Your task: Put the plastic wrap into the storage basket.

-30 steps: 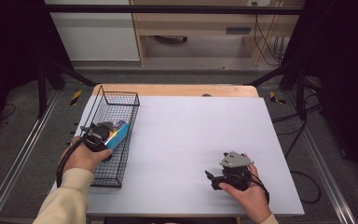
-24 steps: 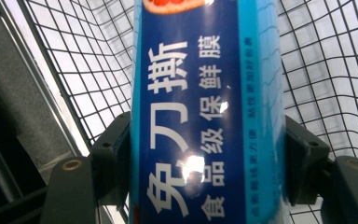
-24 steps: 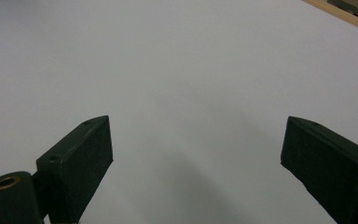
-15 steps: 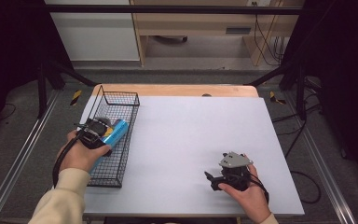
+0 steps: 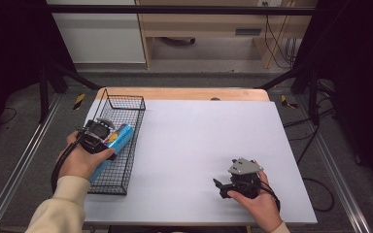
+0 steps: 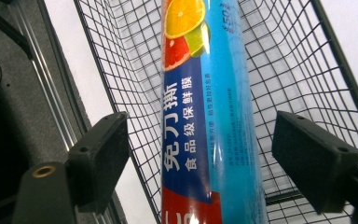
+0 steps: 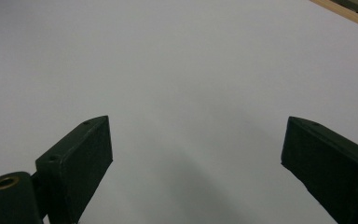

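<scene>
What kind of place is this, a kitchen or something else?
Probably a lab or recording workspace, not a kitchen: a white-topped table between dark curtains, metal rails on the floor, and cables behind.

Your table (image 5: pixel 209 141) is covered by a white sheet, with a strip of bare wood showing along the far edge. On its left side sits a black wire basket (image 5: pixel 126 109), running from far to near.

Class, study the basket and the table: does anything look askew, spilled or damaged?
Nothing stands out. The blue roll lies lengthwise in the wire basket, intact, between the open left tongs without touching them. The right tongs are open above bare white table.
</scene>
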A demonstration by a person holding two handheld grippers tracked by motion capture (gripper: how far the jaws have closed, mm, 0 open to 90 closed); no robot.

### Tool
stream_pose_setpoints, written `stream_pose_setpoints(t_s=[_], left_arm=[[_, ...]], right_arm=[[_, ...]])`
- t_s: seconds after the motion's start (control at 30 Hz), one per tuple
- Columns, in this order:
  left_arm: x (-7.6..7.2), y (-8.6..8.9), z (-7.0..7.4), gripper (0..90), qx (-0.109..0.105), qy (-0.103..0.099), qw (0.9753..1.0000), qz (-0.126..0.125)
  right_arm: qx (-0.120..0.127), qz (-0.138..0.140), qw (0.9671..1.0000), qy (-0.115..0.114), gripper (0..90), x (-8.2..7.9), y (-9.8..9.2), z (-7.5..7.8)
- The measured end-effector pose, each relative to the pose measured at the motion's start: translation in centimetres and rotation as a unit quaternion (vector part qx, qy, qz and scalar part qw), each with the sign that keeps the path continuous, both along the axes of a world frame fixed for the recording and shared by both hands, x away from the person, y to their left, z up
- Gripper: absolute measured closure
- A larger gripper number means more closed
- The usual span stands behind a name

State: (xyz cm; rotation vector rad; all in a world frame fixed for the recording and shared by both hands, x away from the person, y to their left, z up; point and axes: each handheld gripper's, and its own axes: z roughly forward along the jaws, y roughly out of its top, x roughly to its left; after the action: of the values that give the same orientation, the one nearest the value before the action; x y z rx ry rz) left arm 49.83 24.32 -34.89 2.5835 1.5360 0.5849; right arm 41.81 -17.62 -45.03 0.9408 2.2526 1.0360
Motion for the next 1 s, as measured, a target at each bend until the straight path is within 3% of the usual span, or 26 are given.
stream_pose_setpoints(t_s=[0.37,0.7,1.0], left_arm=[[-0.3,-0.8,0.5,11.5,-0.015,-0.019,0.9995,-0.019],[-0.8,-3.1,0.9,9.2,-0.018,-0.035,0.9977,-0.055],[-2.0,-6.7,2.1,8.0,-0.029,-0.068,0.9916,-0.106]], right_arm=[[0.000,-0.001,1.0000,0.001,8.8,0.0,0.0,0.0],[0.002,-0.004,1.0000,0.000,8.7,0.0,-0.1,0.0],[0.002,-0.007,1.0000,-0.001,8.4,0.0,-0.2,0.0]])
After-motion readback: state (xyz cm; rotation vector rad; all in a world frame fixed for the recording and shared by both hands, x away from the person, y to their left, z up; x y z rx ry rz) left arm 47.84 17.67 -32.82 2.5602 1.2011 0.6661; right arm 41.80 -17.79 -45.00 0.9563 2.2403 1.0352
